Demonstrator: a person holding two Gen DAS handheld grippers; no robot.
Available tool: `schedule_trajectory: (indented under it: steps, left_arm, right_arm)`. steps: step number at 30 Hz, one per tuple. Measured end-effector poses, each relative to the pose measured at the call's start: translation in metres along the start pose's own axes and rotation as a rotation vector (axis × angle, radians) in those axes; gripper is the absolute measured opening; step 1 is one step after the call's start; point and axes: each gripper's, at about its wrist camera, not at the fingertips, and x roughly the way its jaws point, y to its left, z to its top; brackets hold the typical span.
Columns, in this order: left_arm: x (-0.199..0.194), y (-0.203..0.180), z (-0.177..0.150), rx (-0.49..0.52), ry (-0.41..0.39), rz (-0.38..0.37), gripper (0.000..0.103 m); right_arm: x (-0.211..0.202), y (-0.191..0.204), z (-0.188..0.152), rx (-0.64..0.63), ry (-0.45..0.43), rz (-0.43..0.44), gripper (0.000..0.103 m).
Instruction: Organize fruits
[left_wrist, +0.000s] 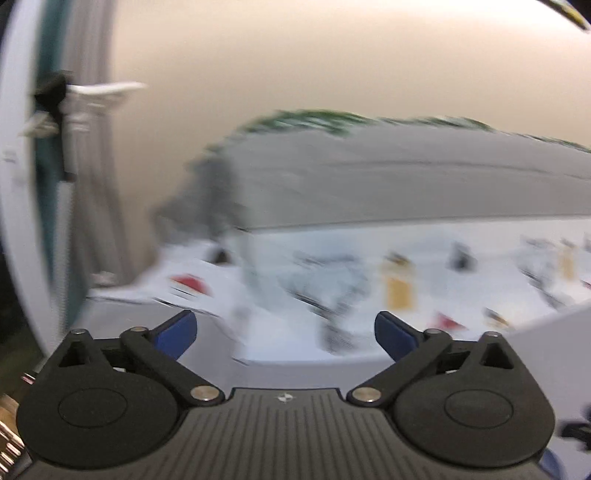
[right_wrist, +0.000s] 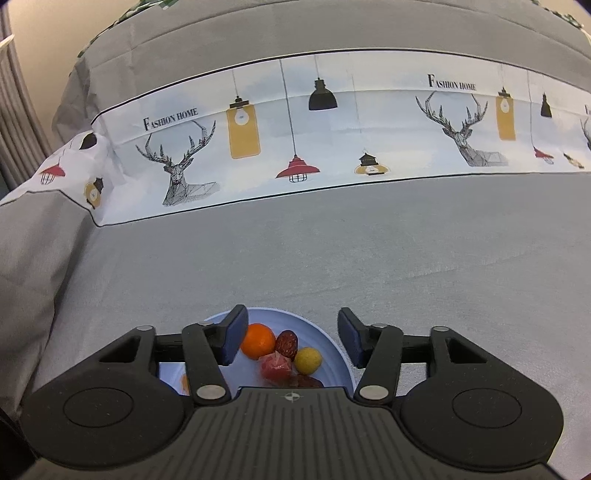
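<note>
Fruit is sitting on the blue plate (right_wrist: 334, 345): the right gripper (right_wrist: 290, 336) is hovering spread-jawed over the orange (right_wrist: 258, 340), needing descent; the left gripper (left_wrist: 286, 334) (blurred view) is gaping, holding nothing.

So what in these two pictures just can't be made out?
- Left wrist view: the whole scene is smeared by motion; the patterned cloth shows only streaks.
- Right wrist view: the near part of the blue plate and a dark red fruit are hidden by the right gripper body.
- Right wrist view: an orange scrap behind the linkage is unidentifiable.
</note>
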Motion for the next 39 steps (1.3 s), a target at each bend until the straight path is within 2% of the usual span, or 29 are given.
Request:
schedule_trajectory:
  steps: [1,3,5,9,13,18,22,24,27,30,39]
  left_arm:
    - [-0.009,-0.012,-0.006,0.011,0.011,-0.039,0.103]
    - [-0.022,-0.033,-0.015,0.020,0.038,-0.105,0.103]
    - [-0.032,-0.046,-0.022,0.005,0.084,-0.155,0.103]
    - [-0.042,-0.070,-0.043,-0.025,0.215,-0.194,0.103]
    - [-0.048,-0.080,-0.065,-0.043,0.311,-0.225,0.103]
    - [-0.020,-0.094,-0.103,0.008,0.475,-0.319,0.103]
    - [-0.005,-0.096,-0.121,0.056,0.457,-0.294,0.103]
    - [0.002,-0.099,-0.126,0.078,0.485,-0.273,0.103]
    - [0.005,-0.096,-0.124,0.028,0.487,-0.319,0.103]
    - [0.003,-0.102,-0.124,0.072,0.492,-0.342,0.103]
    - [0.007,-0.104,-0.129,0.066,0.530,-0.363,0.103]
  right_arm:
    - [-0.002,0.001,0.000,-0.007,-0.004,-0.004,0.073]
    - [-0.008,0.000,-0.001,-0.016,-0.021,-0.013,0.092]
    - [-0.018,-0.003,-0.003,-0.008,-0.042,-0.028,0.102]
    - [-0.034,-0.011,-0.012,0.030,-0.038,-0.051,0.102]
    - [-0.048,-0.017,-0.030,0.068,0.021,-0.110,0.102]
    - [-0.053,-0.016,-0.052,0.014,0.062,-0.128,0.102]
    - [-0.042,-0.021,-0.056,-0.037,0.088,-0.168,0.102]
    - [-0.038,-0.027,-0.058,-0.017,0.104,-0.167,0.102]
    - [-0.034,-0.031,-0.058,0.006,0.123,-0.156,0.102]
    - [-0.032,-0.027,-0.058,-0.010,0.123,-0.148,0.102]
    - [-0.026,-0.014,-0.058,-0.089,0.130,-0.151,0.102]
